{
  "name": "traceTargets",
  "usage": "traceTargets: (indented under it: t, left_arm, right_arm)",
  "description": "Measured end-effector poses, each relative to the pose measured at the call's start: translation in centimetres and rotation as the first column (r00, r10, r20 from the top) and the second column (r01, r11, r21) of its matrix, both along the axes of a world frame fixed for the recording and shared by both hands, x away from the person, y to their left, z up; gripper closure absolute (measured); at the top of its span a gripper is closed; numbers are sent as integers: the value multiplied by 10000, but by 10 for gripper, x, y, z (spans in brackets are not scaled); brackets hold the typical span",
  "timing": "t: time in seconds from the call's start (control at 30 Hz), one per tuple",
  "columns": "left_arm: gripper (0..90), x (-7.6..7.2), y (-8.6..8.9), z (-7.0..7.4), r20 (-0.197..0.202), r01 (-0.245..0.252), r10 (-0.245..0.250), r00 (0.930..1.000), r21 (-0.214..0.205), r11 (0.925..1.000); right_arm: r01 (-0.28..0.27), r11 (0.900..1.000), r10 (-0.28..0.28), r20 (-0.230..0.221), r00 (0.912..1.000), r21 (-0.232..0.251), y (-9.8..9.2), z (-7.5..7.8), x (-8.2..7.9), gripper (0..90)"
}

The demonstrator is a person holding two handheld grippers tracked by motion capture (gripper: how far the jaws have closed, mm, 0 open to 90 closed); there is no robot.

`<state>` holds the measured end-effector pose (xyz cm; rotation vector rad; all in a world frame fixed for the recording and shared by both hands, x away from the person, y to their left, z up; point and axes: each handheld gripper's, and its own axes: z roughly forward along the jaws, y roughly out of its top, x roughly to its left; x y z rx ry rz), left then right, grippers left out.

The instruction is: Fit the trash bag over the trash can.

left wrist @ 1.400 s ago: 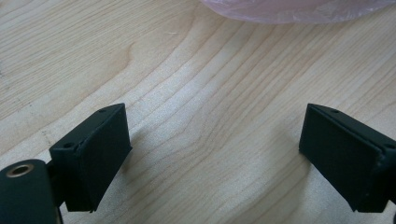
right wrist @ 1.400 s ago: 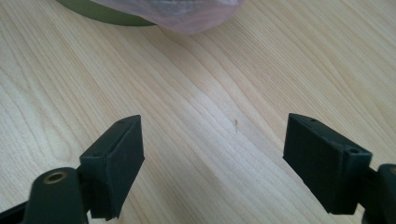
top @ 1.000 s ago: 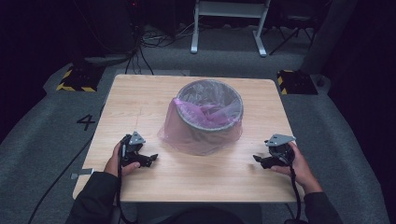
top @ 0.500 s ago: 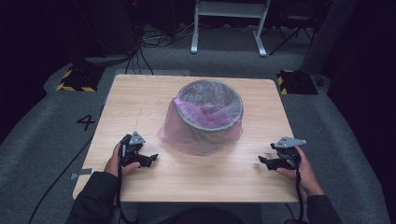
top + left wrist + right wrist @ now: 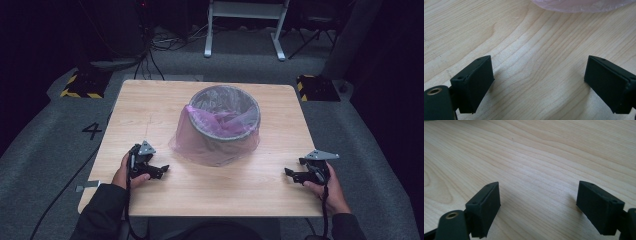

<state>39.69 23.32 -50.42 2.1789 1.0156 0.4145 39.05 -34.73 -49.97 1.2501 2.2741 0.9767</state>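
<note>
A round grey mesh wastebasket (image 5: 225,122) stands near the middle of the light wooden counter (image 5: 150,107), lined with a thin translucent pink plastic bag (image 5: 187,140) whose skirt drapes down over the outside of the basket and pools on the wood around its base. Some of the bag's film is bunched inside the basket, against its wall.

The left gripper (image 5: 161,170), held in the person's left hand (image 5: 125,172), rests low at the near left of the counter, just beside the bag's spread edge, pointing toward it. In the left gripper view its jaws stand spread wide with bare wood between them, and the pink film (image 5: 584,5) lies ahead, apart from the jaws.

The right gripper (image 5: 289,173), held in the right hand (image 5: 327,187), sits at the near right edge of the counter, well apart from the basket. Its jaws are spread wide too, over bare wood, pinching nothing.
</note>
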Motion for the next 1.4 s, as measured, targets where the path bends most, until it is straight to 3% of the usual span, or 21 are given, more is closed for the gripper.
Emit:
traceTargets:
  t: [0.33,1.4]
  left_arm:
    - [83,0,0,0,2,3,-3,10000,-4,10000]
    - [80,1,0,0,-38,-1,1,10000,3,10000]
  right_arm:
    - [694,9976,-693,162,9975,-82,-1,-4,5,107]
    - [699,9975,-698,157,9974,-88,-2,-4,5,103]
